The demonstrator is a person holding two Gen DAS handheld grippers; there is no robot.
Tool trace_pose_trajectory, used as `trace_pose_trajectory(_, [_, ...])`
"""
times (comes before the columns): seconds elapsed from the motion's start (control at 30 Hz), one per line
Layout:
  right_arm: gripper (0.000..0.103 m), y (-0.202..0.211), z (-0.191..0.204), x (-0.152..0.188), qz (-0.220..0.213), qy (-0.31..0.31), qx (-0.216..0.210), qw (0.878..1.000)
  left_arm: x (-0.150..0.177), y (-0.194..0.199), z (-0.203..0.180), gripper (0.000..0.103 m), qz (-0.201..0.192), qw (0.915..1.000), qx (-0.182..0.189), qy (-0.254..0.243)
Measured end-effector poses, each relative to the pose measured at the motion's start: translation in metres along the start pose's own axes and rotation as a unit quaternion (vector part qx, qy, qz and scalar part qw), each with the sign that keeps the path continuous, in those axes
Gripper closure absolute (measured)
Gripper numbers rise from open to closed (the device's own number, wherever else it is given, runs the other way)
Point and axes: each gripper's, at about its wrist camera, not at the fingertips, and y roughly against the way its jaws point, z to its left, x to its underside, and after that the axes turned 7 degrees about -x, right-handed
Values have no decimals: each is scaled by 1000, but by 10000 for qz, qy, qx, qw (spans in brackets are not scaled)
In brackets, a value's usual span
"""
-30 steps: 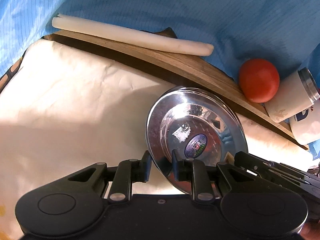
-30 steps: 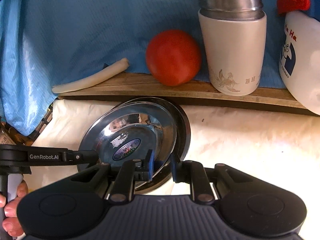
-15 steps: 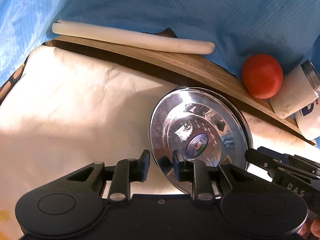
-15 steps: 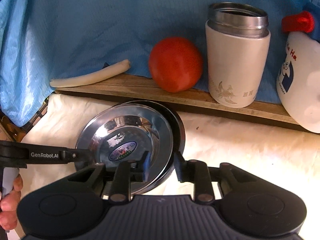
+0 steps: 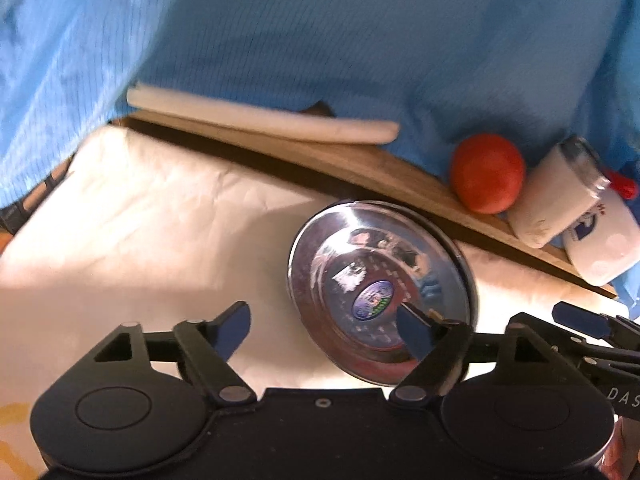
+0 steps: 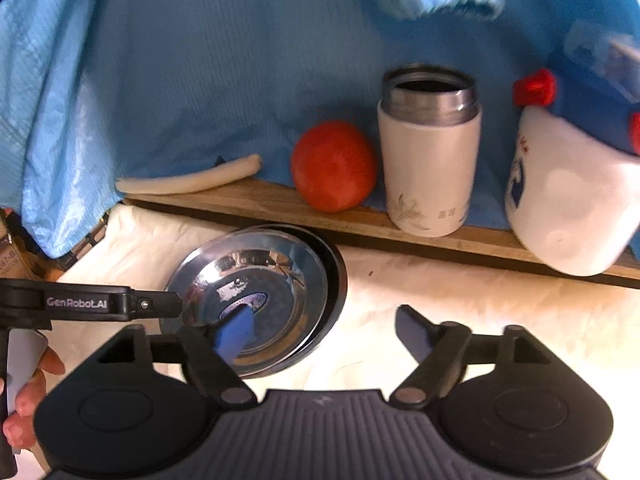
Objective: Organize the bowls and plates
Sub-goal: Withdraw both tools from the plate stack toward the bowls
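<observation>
A shiny steel plate (image 5: 360, 264) with an oval sticker lies on a darker-rimmed plate (image 6: 335, 280) on the cream cloth. My left gripper (image 5: 326, 332) hovers over the stack's near-left edge. Its jaws are opening and stand wide; the plate's rim is between the fingers, and neither pad presses on it. My right gripper (image 6: 326, 332) is at the stack's right edge, jaws opening too, with its left blue pad (image 6: 236, 334) over the plate and the right one over bare cloth. Each view also shows the other gripper: the right gripper (image 5: 580, 328) and the left gripper (image 6: 100, 304).
Behind the plates a wooden ledge (image 6: 280, 200) carries a long white stick (image 6: 188, 180), a red tomato (image 6: 334, 166), a white steel-rimmed flask (image 6: 430, 160) and a white red-capped jug (image 6: 568, 192). Blue cloth (image 6: 200, 60) hangs behind. A person's hand (image 6: 24, 404) shows at lower left.
Both grippers went from pinching the steel plate's rim to wide open, and both drew back and up a little. The plate now rests on the lower plate.
</observation>
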Motion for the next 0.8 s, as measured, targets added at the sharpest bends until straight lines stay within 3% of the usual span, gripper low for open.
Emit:
trace_pose_trajectory(0.13, [1,22,0,3,-190,146,-29,9997,8,21,-5,6,-275,9996,52,15])
trace_pose_trajectory(0.27, [0,44,-4,8,-288,272,-53,9992,15,39,-8,1,-524,9985,160,31])
trace_pose_trajectory(0.53, [0,80,-13,27,-319,537,19,9980,35,68,-28,1,-826,9947,513,-325])
trace_pose_trajectory(0.8, [0,105,-22,45,-111,692,3,9975,55,82,-39,1,-872,9926,454,-711])
